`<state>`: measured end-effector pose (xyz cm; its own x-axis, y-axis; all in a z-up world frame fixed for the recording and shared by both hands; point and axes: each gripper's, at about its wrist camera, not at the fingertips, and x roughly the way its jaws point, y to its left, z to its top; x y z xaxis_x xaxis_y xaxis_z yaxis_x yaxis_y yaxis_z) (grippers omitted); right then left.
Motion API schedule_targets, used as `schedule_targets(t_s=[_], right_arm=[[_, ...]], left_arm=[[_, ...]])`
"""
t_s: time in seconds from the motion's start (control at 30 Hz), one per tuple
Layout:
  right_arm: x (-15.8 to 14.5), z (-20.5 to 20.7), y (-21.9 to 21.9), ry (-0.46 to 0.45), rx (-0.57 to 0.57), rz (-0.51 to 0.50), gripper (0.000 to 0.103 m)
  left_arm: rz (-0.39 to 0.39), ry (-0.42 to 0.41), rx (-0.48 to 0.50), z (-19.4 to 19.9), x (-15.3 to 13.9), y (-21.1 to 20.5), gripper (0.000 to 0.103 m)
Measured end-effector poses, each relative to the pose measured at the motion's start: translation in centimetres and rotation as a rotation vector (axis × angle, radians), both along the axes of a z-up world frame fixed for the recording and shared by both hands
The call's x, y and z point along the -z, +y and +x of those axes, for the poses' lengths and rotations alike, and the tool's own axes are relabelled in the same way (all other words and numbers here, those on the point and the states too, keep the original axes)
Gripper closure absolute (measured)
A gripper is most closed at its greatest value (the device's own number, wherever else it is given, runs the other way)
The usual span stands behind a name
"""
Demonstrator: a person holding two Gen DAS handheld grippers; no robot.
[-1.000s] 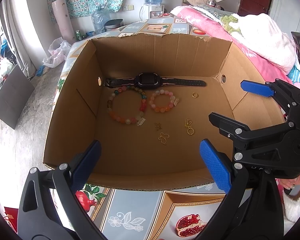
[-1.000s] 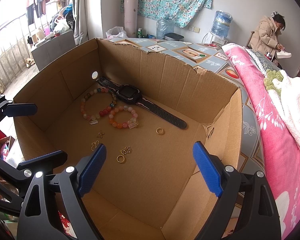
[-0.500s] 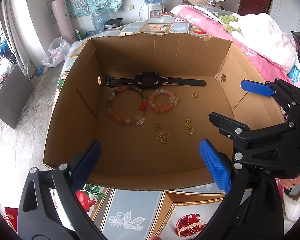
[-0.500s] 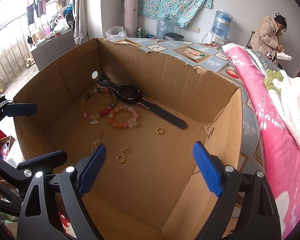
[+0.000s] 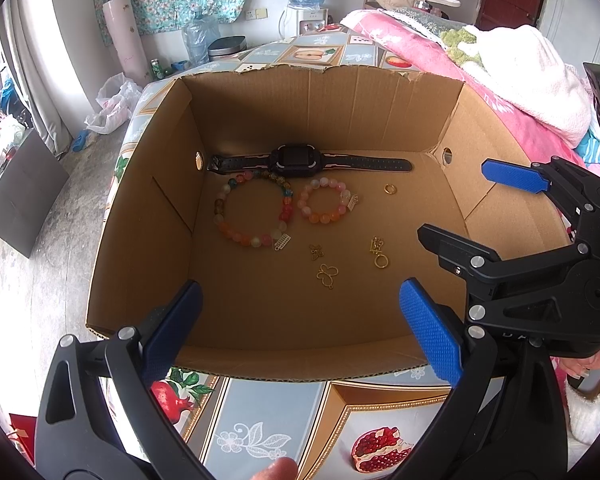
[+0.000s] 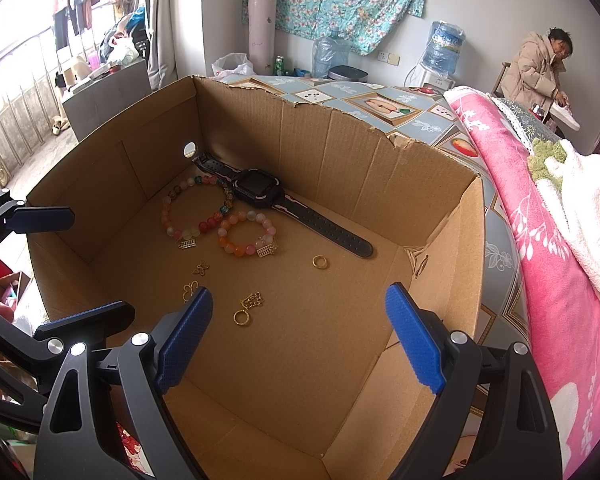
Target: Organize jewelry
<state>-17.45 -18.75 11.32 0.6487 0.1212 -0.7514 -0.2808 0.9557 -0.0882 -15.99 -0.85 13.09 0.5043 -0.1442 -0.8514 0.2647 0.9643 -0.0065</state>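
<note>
1. Blue pads sit wide apart on the left claw point(image 5: 300, 330), and it holds nothing. It hangs over the near wall of the cardboard box point(image 5: 136, 216).
2. Blue pads on the right claw point(image 6: 298, 338) are spread wide too, with nothing between them. It hangs over the near right part of the box.
3. I think the gold bits are the hard part. They are thin and lie flat on the box floor, so the fat pads could slide over them or flick them away.
4. One gold ring with a charm point(image 6: 247, 310) lies nearest the right claw. A butterfly charm point(image 5: 326, 275) lies near it, and the right claw's left pad partly hides it in the right view. A claw could bump it by mistake.
5. Both claws are close together at the near side. I think they could knock each other, or hit the box wall, if both go in at once.
6. Another small butterfly point(image 5: 316, 251) and a plain gold ring point(image 5: 389, 189) lie apart on the floor.
7. Farther in are a big bead bracelet point(image 5: 252, 212) and a small bead bracelet point(image 5: 325, 205), side by side. Round beads might roll out of a pinch.
8. A black watch point(image 5: 300, 160) lies flat along the far wall, touching the big bracelet.
9. Everything is loose inside the box, which sits on the picture-covered counter point(image 5: 268, 416).
</note>
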Motion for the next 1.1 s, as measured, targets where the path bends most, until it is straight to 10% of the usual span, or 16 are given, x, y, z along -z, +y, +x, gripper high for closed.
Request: schedule_targets(t_s=[1.1], right_arm=[[0.0,0.01,-0.04,0.001,0.004,0.0,0.017]], left_arm=[[-0.001,-0.001,-0.008,-0.13,0.21,0.0,0.008]])
